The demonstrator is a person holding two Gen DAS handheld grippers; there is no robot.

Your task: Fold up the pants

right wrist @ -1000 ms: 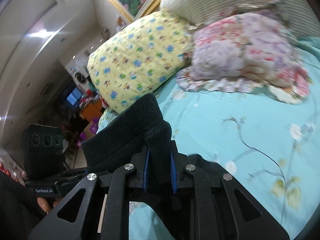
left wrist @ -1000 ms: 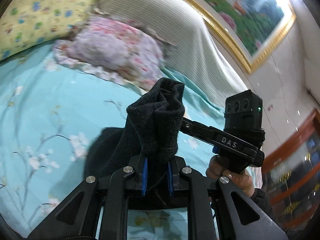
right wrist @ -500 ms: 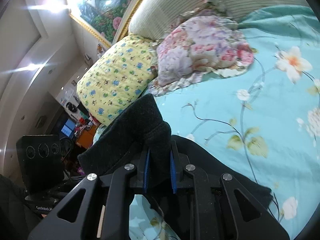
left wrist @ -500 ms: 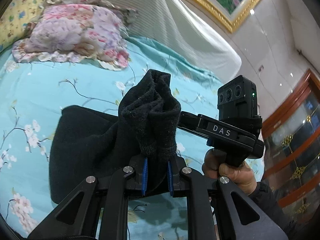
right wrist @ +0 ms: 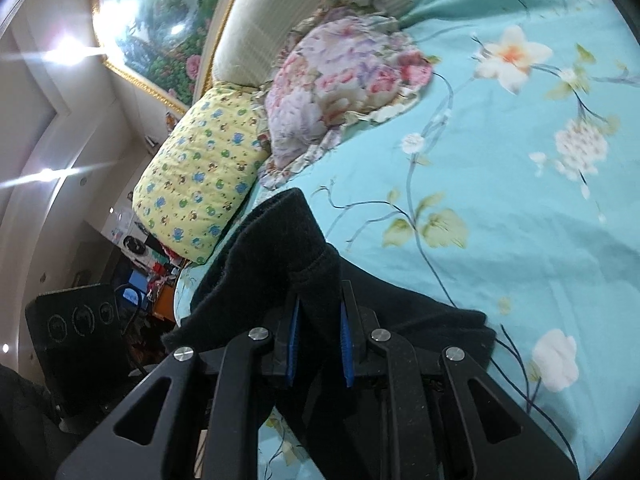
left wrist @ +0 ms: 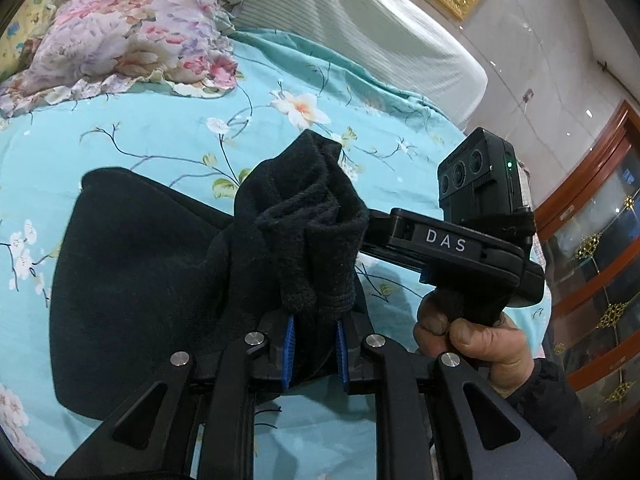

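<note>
The black fleece pants (left wrist: 132, 280) lie partly on the turquoise flowered bed sheet (left wrist: 132, 128). My left gripper (left wrist: 314, 346) is shut on a bunched edge of the pants, which stands up above the blue pads. My right gripper (right wrist: 319, 346) is shut on another bunched edge of the pants (right wrist: 276, 248); the rest of the cloth spreads on the sheet below it. The right gripper's body and camera (left wrist: 476, 216), held in a hand, show just right of the left gripper. The two grippers are close together.
A floral pillow (left wrist: 124, 40) and a yellow patterned pillow (right wrist: 200, 176) lie at the head of the bed against the striped headboard (left wrist: 360, 20). A wooden glass cabinet (left wrist: 600, 240) stands beside the bed. A framed painting (right wrist: 160, 20) hangs above the headboard.
Both grippers have moved down toward the bed with the pants held. More of the pants now lies spread on the sheet. The pillows have shifted up and away in both views.
</note>
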